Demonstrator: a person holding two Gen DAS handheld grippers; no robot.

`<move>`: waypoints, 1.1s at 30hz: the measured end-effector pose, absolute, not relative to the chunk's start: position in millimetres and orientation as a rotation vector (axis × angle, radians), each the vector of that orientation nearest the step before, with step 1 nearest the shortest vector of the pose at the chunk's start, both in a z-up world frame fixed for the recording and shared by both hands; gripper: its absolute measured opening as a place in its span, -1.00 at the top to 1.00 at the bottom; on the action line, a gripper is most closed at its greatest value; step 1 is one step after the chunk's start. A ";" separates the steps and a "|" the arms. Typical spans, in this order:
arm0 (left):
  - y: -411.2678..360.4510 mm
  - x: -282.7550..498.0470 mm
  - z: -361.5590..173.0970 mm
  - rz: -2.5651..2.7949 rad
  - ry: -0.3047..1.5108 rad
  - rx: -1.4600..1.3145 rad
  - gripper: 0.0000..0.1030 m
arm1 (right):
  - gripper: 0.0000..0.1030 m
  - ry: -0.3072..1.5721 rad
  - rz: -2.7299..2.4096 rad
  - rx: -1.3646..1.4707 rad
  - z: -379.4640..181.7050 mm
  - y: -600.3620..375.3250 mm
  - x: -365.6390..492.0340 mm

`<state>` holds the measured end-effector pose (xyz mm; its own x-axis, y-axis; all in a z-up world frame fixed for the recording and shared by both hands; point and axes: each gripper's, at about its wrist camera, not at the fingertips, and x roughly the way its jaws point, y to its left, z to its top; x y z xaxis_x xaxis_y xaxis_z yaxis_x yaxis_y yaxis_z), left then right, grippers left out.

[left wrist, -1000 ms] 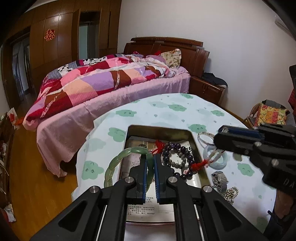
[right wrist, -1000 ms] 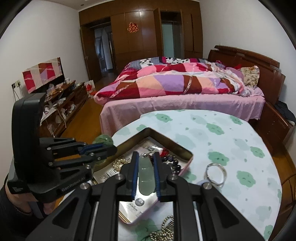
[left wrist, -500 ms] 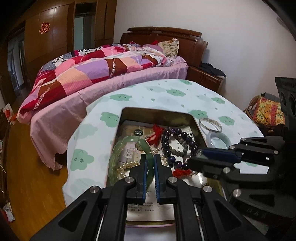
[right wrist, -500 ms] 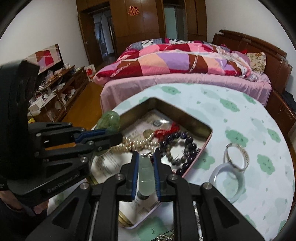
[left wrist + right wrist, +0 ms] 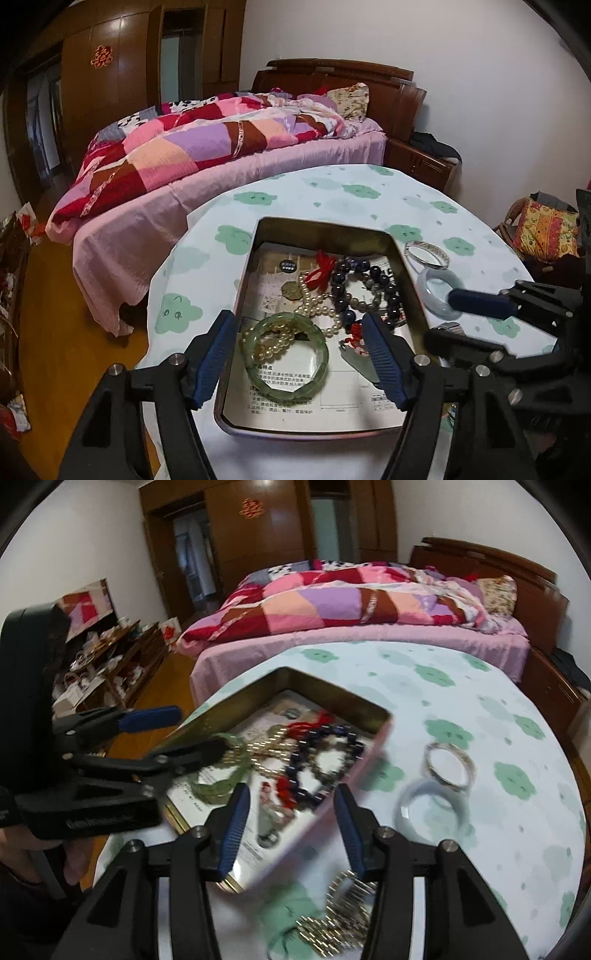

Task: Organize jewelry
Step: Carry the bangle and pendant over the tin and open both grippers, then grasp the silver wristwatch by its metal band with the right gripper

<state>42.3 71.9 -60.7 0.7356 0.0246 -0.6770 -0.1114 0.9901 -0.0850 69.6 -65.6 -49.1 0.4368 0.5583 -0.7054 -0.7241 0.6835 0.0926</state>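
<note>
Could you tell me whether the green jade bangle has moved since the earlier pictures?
Yes. The green jade bangle, earlier upright in the left tongs, now lies flat on the tin's floor, released.

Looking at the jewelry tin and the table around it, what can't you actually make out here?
- Right wrist view: motion blur smears the beads in the tin; separate strands can't be told apart.
- Left wrist view: the right hand-held gripper hides the watch beside the tin.
- Left wrist view: print on the paper is too small to read.

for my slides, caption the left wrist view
Left gripper opening over green jade bangle lying in the metal tin.
</note>
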 end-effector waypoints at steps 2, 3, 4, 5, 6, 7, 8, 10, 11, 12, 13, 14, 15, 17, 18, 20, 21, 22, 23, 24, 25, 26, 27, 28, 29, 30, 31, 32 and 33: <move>71.1 42.6 -60.2 0.088 0.739 -0.124 -0.37 | -0.07 0.775 0.767 -0.219 -47.1 -79.9 71.0; 71.0 42.4 -60.7 0.096 0.740 -0.126 -0.37 | -0.08 0.776 0.746 -0.211 -46.7 -86.5 72.2; 69.8 42.3 -62.1 0.109 0.746 -0.120 -0.37 | -0.09 0.781 0.724 -0.201 -47.0 -93.9 73.5; 68.3 42.5 -63.7 0.122 0.751 -0.109 -0.37 | -0.10 0.784 0.706 -0.192 -47.5 -100.3 74.6; 67.1 42.4 -64.9 0.135 0.752 -0.100 -0.37 | -0.11 0.787 0.687 -0.184 -48.4 -106.6 75.6; 65.5 42.4 -66.5 0.150 0.754 -0.091 -0.37 | -0.11 0.791 0.669 -0.176 -49.7 -112.6 76.4; 64.4 42.7 -68.5 0.166 0.758 -0.085 -0.37 | -0.12 0.797 0.652 -0.168 -51.7 -118.1 77.5; 63.3 42.6 -71.2 0.183 0.763 -0.082 -0.37 | -0.12 0.808 0.633 -0.154 -55.5 -125.1 78.8; 62.5 41.8 -71.3 0.188 0.759 -0.078 -0.37 | -0.12 0.815 0.626 -0.150 -57.9 -126.9 79.6; 61.8 41.5 -71.5 0.193 0.759 -0.075 -0.37 | -0.12 0.820 0.625 -0.150 -59.7 -128.5 79.9; 61.6 41.1 -71.5 0.198 0.758 -0.075 -0.37 | -0.12 0.824 0.624 -0.152 -61.9 -128.4 80.1; 62.2 40.5 -71.3 0.204 0.754 -0.081 -0.37 | -0.12 0.830 0.624 -0.156 -64.0 -126.8 80.6; 62.7 39.7 -71.0 0.206 0.751 -0.087 -0.37 | -0.13 0.836 0.625 -0.162 -66.0 -125.2 81.0; 64.2 39.2 -71.0 0.214 0.748 -0.093 -0.37 | -0.13 0.844 0.629 -0.175 -69.9 -123.0 80.6; 64.4 39.5 -71.2 0.221 0.749 -0.092 -0.37 | -0.13 0.848 0.631 -0.181 -71.8 -120.9 81.0; 66.5 39.9 -72.0 0.238 0.752 -0.096 -0.37 | -0.13 0.860 0.638 -0.191 -76.2 -116.8 80.9; 67.1 39.5 -72.3 0.242 0.752 -0.100 -0.37 | -0.13 0.863 0.640 -0.196 -77.9 -115.2 80.2; 67.8 39.6 -72.6 0.244 0.754 -0.103 -0.37 | -0.13 0.865 0.642 -0.202 -79.3 -112.8 79.9; 67.4 39.6 -72.8 0.244 0.755 -0.104 -0.37 | -0.13 0.868 0.643 -0.209 -80.8 -110.2 79.7; 66.6 39.5 -72.8 0.242 0.756 -0.103 -0.37 | -0.13 0.873 0.643 -0.217 -83.0 -107.6 80.2; 65.6 39.2 -72.9 0.240 0.756 -0.102 -0.37 | -0.13 0.880 0.640 -0.225 -85.8 -105.1 81.0; 63.7 38.9 -72.6 0.244 0.755 -0.094 -0.37 | -0.13 0.886 0.635 -0.231 -88.0 -103.0 81.1; 61.5 38.6 -72.1 0.247 0.755 -0.082 -0.38 | -0.12 0.892 0.638 -0.236 -90.5 -101.0 81.8; 60.2 38.4 -71.7 0.247 0.752 -0.075 -0.38 | -0.10 0.900 0.642 -0.240 -92.8 -99.4 82.2; 59.1 37.7 -70.8 0.239 0.749 -0.075 -0.38 | 0.15 0.894 0.634 -0.243 -93.1 -99.8 81.6; 58.5 37.2 -69.6 0.231 0.746 -0.079 -0.38 | 0.40 0.888 0.634 -0.239 -92.0 -101.4 81.0; 57.3 36.4 -68.0 0.225 0.742 -0.082 -0.38 | 0.62 0.890 0.654 -0.218 -89.6 -104.7 81.0; 55.5 35.4 -66.1 0.220 0.738 -0.078 -0.38 | 0.66 0.891 0.660 -0.205 -87.9 -106.7 80.6; 53.4 34.2 -63.9 0.215 0.731 -0.074 -0.38 | 0.66 0.880 0.658 -0.205 -85.2 -109.2 79.1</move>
<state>34.2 53.4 -63.9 0.7236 0.1684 -0.6693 -0.2202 0.9754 0.0074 79.1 -109.2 -85.2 0.4562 0.4481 -0.7688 -0.6106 0.7861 0.0959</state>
